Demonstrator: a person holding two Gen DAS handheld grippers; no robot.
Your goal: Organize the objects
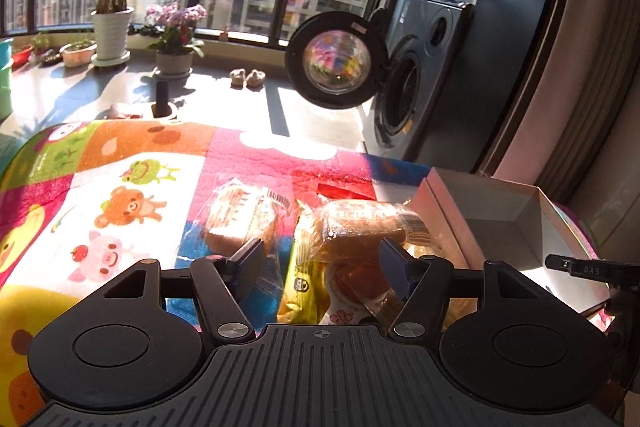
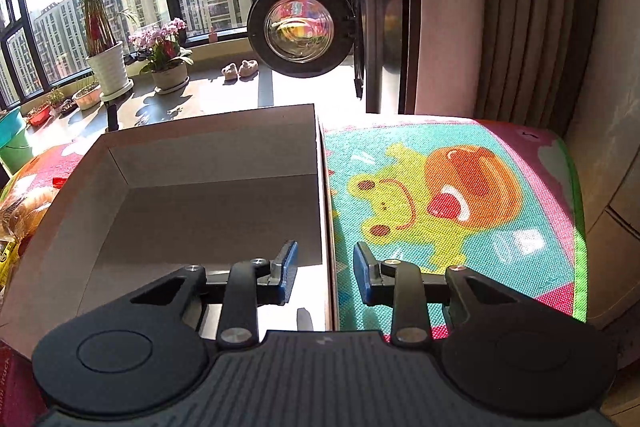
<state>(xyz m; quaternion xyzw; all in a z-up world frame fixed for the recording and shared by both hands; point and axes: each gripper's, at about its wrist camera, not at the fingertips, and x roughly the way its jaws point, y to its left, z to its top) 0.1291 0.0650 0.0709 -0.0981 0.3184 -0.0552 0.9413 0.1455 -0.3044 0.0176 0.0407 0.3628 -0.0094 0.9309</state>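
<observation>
The left claw [image 1: 320, 255] is black plastic. It has two big round black bumps, one on each side, and a grey ribbed plate in the middle with a small white cross mark. Shiny silver screws sit on its black bars. Its fingers [image 1: 249, 254] have dark blue ribbed pads. The right claw [image 2: 325, 269] looks the same, with blue pads [image 2: 289, 267] too.

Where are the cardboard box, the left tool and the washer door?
cardboard box [image 2: 208, 223], right wrist view, bare inside floor.
left tool [image 1: 320, 259], left wrist view, midway between fingertips.
washer door [image 1: 336, 61], left wrist view, glass porthole.
</observation>
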